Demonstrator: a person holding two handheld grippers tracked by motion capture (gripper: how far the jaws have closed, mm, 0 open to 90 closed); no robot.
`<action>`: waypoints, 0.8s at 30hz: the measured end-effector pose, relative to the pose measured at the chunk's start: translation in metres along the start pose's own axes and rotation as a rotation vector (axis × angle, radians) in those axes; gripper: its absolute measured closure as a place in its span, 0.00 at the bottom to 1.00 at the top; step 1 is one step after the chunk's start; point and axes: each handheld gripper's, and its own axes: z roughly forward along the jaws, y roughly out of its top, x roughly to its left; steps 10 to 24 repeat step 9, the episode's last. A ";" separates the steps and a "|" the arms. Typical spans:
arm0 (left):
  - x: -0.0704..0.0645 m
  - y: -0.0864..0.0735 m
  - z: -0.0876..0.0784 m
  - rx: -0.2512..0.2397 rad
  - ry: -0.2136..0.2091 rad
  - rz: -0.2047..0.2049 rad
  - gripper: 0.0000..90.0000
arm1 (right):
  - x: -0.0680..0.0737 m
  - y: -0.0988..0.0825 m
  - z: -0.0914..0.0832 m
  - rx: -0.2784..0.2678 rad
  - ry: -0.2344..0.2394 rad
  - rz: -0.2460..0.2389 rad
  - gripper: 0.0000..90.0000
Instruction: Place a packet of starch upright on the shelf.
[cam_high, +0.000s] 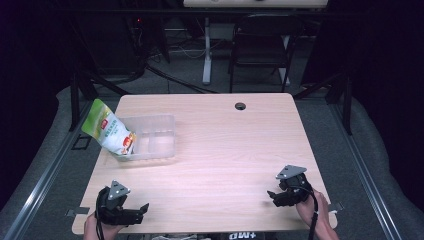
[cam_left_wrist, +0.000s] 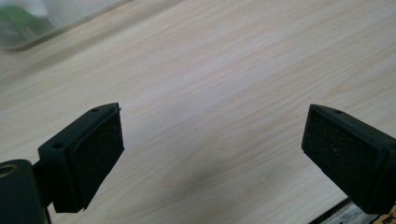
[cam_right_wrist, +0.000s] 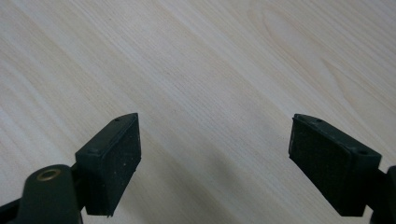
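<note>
High view: a green and white snack bag (cam_high: 108, 129) leans tilted in the left end of a clear plastic tray (cam_high: 155, 137) on the wooden table (cam_high: 225, 145).
Left gripper (cam_high: 143, 208): near edge, jaws wide, holding nothing.
Right gripper (cam_high: 271, 195): near right edge, jaws wide, holding nothing.
Distance: both well apart from the bag.

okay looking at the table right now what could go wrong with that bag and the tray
The bag leans tilted over the tray rim, partly past the table edge; a nudge might tip it off. The tray looks light, so it may slide when the open left gripper reaches in.
</note>
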 end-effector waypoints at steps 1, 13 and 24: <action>0.001 0.000 0.000 0.000 -0.005 -0.004 0.06 | 0.000 0.000 0.000 -0.003 0.000 0.003 0.18; 0.007 -0.001 0.005 0.010 -0.033 -0.028 0.03 | -0.001 -0.001 0.005 0.004 0.003 0.001 0.18; 0.007 -0.001 0.005 0.010 -0.033 -0.028 0.03 | -0.001 -0.001 0.005 0.004 0.003 0.001 0.18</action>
